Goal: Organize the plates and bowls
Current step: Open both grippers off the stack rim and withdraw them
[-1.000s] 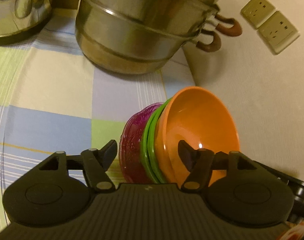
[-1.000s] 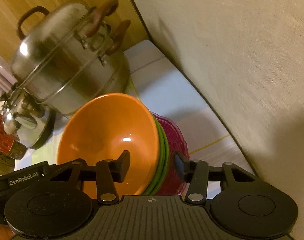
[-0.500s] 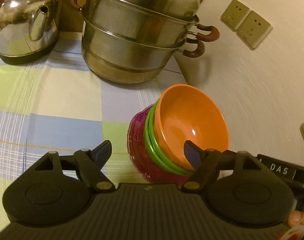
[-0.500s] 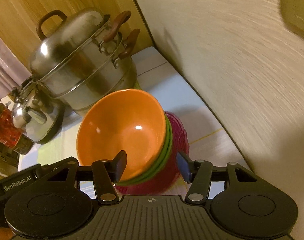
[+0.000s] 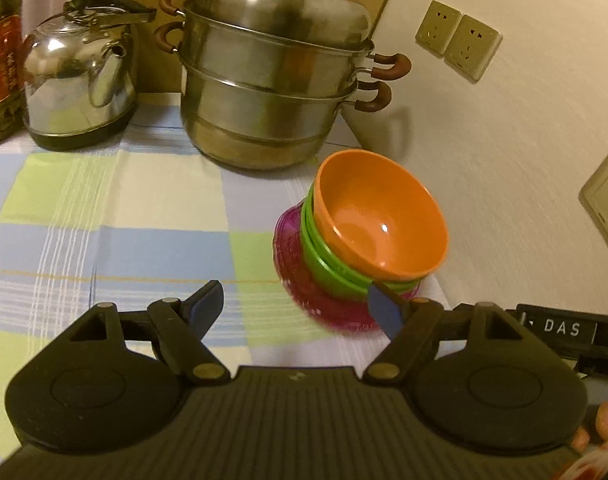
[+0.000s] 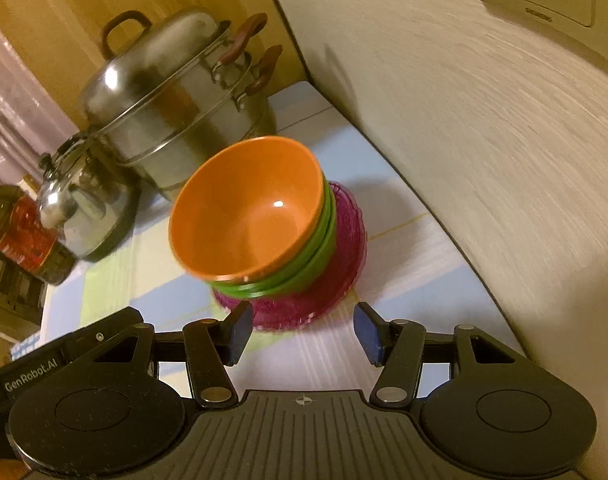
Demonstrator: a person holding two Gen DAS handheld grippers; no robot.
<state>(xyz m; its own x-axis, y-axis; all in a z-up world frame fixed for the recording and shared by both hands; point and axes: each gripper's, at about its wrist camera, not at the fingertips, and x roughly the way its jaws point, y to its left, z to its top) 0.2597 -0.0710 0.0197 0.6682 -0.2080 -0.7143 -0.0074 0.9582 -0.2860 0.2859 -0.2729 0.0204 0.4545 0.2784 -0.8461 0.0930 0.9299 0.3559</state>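
Tabletop [image 5: 104, 208], checked cloth. Steamer pot [image 5: 272, 92] at back. Nested stack near wall: orange bowl [image 5: 378, 216] atop green bowls [image 5: 320, 256], magenta bowl [image 5: 304, 280] lowest. Left claw [image 5: 300, 308] and right claw [image 6: 302, 330] both just spread wider, empty, short of stack.

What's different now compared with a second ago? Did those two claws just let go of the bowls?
Both grippers drew back from the bowl stack, so it looks smaller and farther off. The left gripper and right gripper, whose jaws straddled the stack's rims a second ago, have just opened wider and now hold nothing. The orange bowl, green bowls and purple dish stayed stacked in place, as did the steamer and kettle.
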